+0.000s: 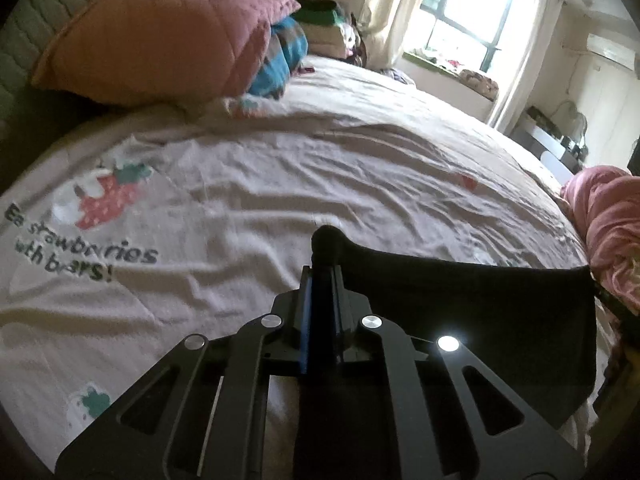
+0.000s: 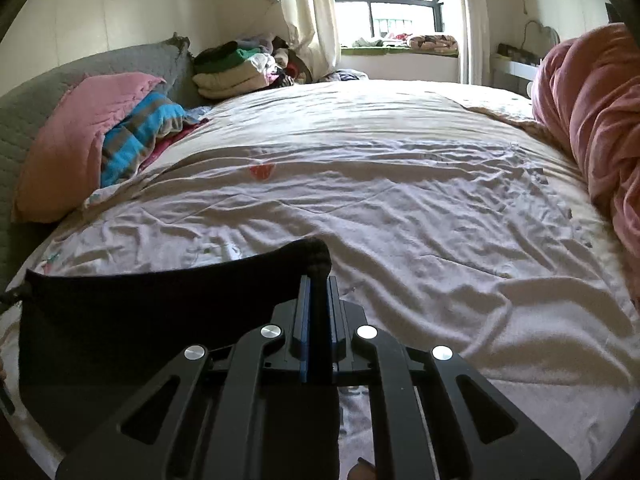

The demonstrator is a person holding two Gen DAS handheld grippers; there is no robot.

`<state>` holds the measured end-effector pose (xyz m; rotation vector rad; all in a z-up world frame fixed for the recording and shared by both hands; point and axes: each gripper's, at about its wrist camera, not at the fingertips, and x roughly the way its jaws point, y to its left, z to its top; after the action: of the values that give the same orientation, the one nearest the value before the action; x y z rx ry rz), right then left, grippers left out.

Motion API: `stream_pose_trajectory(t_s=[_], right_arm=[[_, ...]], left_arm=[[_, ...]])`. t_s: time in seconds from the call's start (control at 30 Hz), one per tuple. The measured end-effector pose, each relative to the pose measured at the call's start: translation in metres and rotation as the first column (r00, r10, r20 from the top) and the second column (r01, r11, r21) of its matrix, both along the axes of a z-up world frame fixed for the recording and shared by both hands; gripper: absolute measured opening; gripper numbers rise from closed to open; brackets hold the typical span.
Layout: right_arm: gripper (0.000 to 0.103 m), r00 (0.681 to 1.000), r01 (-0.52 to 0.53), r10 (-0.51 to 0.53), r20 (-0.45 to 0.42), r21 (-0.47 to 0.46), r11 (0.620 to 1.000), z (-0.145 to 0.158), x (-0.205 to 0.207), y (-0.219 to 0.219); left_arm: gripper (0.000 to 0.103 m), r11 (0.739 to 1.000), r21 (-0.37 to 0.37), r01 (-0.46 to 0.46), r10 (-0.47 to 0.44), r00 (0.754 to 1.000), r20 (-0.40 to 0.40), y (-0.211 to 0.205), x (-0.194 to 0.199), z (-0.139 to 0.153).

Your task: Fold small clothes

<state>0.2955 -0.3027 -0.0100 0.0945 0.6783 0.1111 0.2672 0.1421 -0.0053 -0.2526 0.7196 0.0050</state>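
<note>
A small black garment (image 1: pixel 480 312) hangs stretched between my two grippers above the bed. My left gripper (image 1: pixel 322 272) is shut on its left corner, which bunches up above the fingertips. My right gripper (image 2: pixel 318 280) is shut on the other corner. In the right wrist view the black garment (image 2: pixel 140 320) spreads to the left. Its top edge runs taut from one gripper to the other. Its lower part hangs down and is partly hidden behind the gripper bodies.
The bed sheet (image 1: pixel 280 184) is pale and wrinkled, with strawberry prints and lettering. A pink pillow (image 1: pixel 160 32) and a blue striped cloth (image 1: pixel 280 64) lie at the head. A pink duvet (image 2: pixel 592 120) is bunched on the right. Folded clothes (image 2: pixel 236 68) are stacked by the window.
</note>
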Motion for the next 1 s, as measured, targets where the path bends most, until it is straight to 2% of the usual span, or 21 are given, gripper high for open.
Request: stream_pose_trajectory(t_s=[0.27, 0.37, 0.47, 0.6, 0.7, 0.73, 0.8, 0.93, 1.0], right_arm=[[0.007, 0.993, 0.049, -0.052, -0.105, -0.036, 0.998, -0.044, 0.014, 0.003], [0.007, 0.989, 0.068, -0.072, -0.128, -0.04, 0.997, -0.054, 0.014, 0.002], [0.008, 0.986, 0.076, -0.087, -0.14, -0.086, 0.993, -0.059, 0.013, 0.006], [0.017, 0.981, 0.099, -0.115, -0.154, -0.108, 0.989, -0.06, 0.004, 0.002], [0.022, 0.985, 0.097, -0.112, -0.13, -0.117, 0.988, -0.051, -0.009, 0.001], [0.025, 0.987, 0.092, -0.105, -0.121, -0.109, 0.99, -0.047, -0.014, 0.001], [0.041, 0.992, 0.054, -0.064, -0.107, -0.091, 0.994, -0.037, -0.027, 0.005], [0.045, 0.993, -0.062, 0.05, -0.108, -0.105, 0.993, -0.028, -0.051, 0.024], [0.045, 0.99, -0.097, 0.085, -0.115, -0.103, 0.99, -0.028, -0.059, 0.031]], left_arm=[[0.003, 0.999, 0.041, 0.001, 0.002, 0.997, -0.083, -0.001, 0.017, -0.034], [0.003, 0.999, 0.046, 0.003, 0.002, 0.993, -0.116, -0.001, 0.019, -0.048], [0.004, 0.998, 0.058, 0.002, 0.006, 0.99, -0.137, -0.002, 0.017, -0.055], [0.016, 0.996, 0.087, -0.013, 0.025, 0.99, -0.14, -0.004, 0.011, -0.051], [0.018, 0.995, 0.093, -0.032, 0.045, 0.99, -0.135, -0.002, 0.004, -0.043], [0.023, 0.994, 0.1, -0.039, 0.052, 0.99, -0.129, -0.002, 0.001, -0.041], [0.03, 0.992, 0.113, -0.056, 0.069, 0.991, -0.112, -0.004, -0.008, -0.033], [0.047, 0.991, 0.124, -0.06, 0.072, 0.993, -0.092, -0.012, -0.026, -0.019], [0.048, 0.989, 0.144, -0.042, 0.055, 0.995, -0.088, -0.02, -0.035, -0.014]])
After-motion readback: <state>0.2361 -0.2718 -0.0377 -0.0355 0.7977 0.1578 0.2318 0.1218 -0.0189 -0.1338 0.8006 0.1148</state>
